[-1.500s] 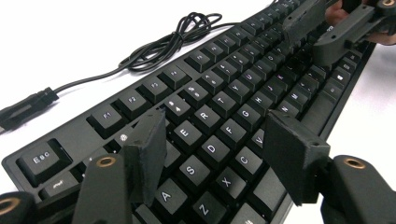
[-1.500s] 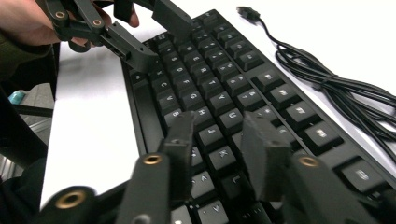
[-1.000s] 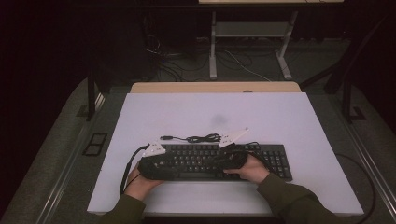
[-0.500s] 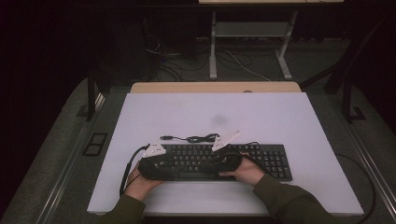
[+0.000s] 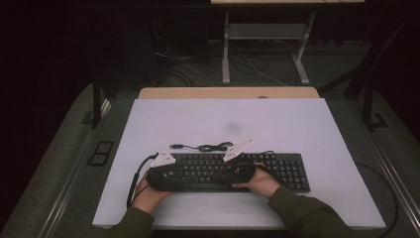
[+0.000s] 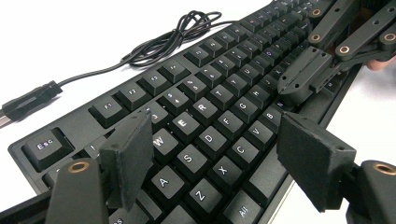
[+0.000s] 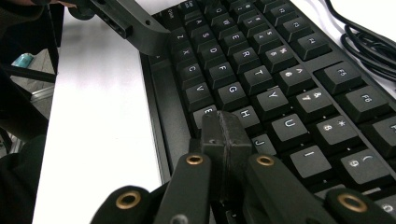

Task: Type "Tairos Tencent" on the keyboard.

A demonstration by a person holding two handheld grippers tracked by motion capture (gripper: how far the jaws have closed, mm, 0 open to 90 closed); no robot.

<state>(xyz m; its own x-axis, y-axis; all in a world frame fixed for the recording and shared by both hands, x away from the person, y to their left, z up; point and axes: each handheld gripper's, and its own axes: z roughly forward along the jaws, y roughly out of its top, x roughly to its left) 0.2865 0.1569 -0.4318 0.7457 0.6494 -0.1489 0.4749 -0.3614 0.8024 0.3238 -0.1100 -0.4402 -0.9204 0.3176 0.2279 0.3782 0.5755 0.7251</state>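
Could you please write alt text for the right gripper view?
The right gripper, jaws shut with nothing between them, points at the B and N keys of a black keyboard on a white table. The left gripper hovers over the far keys.

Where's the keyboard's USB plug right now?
In the high view the USB plug lies on the white table just behind the keyboard, toward its left end, at the left tip of the bundled cable.

Overhead view far; gripper views near (sharing keyboard [image 5: 233, 171]).
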